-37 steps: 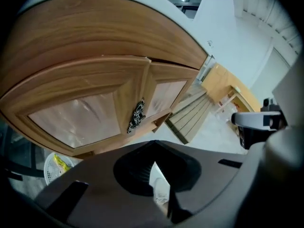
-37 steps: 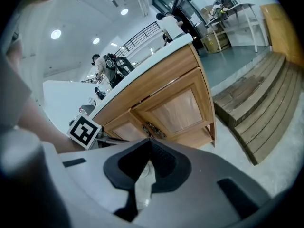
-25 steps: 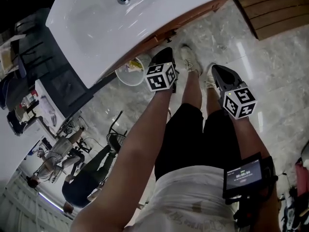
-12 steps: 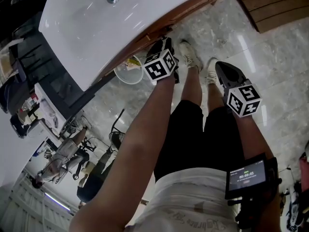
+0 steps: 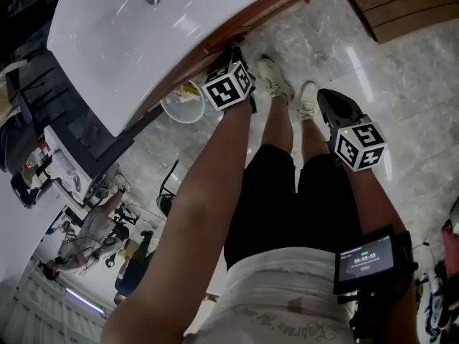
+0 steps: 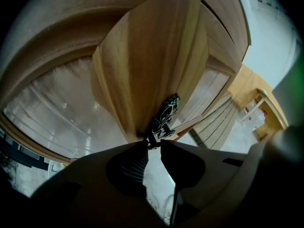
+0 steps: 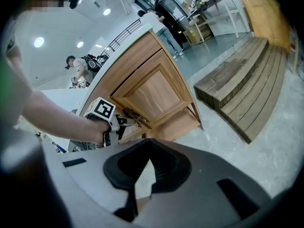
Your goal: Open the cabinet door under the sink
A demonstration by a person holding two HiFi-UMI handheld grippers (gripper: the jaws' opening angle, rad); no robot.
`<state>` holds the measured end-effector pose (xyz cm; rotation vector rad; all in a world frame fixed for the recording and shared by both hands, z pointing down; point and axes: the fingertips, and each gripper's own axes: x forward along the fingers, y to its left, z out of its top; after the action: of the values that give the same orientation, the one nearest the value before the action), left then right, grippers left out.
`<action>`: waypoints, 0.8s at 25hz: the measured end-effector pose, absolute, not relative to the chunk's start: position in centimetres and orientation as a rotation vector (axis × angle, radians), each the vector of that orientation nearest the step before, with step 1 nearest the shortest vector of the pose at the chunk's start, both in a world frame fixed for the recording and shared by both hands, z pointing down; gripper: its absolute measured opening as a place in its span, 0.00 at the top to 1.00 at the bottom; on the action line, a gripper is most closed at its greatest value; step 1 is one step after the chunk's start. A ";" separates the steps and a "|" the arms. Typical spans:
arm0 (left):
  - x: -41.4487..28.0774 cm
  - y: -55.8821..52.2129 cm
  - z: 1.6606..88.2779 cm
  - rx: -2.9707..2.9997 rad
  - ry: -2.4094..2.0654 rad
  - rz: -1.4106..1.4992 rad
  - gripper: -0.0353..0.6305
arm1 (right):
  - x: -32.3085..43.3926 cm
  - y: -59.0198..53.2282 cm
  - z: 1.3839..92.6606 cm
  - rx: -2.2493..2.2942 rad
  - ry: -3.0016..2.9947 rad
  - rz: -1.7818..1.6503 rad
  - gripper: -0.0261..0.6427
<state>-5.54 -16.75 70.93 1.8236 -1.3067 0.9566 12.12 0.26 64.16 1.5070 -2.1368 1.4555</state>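
Observation:
A white sink (image 5: pixel 165 34) tops a wooden cabinet. Its panelled door (image 6: pixel 156 56) (image 7: pixel 152 91) carries a dark ornate metal handle (image 6: pixel 165 114) (image 7: pixel 135 118). My left gripper (image 5: pixel 235 52) (image 6: pixel 153 145) (image 7: pixel 124 122) is up against the door. Its jaws have just been closing, and the handle's lower end sits between the tips with a gap showing beside it. My right gripper (image 5: pixel 324 95) (image 7: pixel 148 177) hangs lower, to the right of the person's legs. It is shut with nothing in it and stays apart from the cabinet.
A white bucket (image 5: pixel 179 102) stands on the marble floor just left of the cabinet. The person's shoes (image 5: pixel 276 81) are close to the cabinet base. A slatted wooden platform (image 7: pixel 242 94) (image 5: pixel 401 6) lies to the right. People stand in the background.
In the head view, the left gripper has slid up and left, in under the sink's edge against the cabinet front. The right gripper has shifted slightly up the picture.

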 end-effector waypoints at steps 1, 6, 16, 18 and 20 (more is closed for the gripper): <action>-5.6 -16.8 70.9 1.830 -1.302 0.963 0.81 | 12.2 0.4 64.3 1.508 -2.130 1.455 0.94; -5.5 -16.6 70.8 1.841 -1.306 0.959 0.81 | 12.3 0.8 64.6 1.493 -2.118 1.453 0.94; -5.8 -15.7 70.5 1.770 -1.380 0.897 0.82 | 12.4 1.3 65.0 1.463 -2.108 1.450 0.94; -5.8 -14.9 70.5 1.775 -1.373 0.898 0.82 | 12.6 1.5 64.8 1.460 -2.099 1.447 0.94; -6.1 -14.0 70.6 1.799 -1.345 0.925 0.82 | 12.7 1.8 64.8 1.459 -2.090 1.449 0.94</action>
<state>-6.13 -14.04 70.60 1.7990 -1.3454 0.9246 12.66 1.84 64.84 1.4593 -2.0901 1.4486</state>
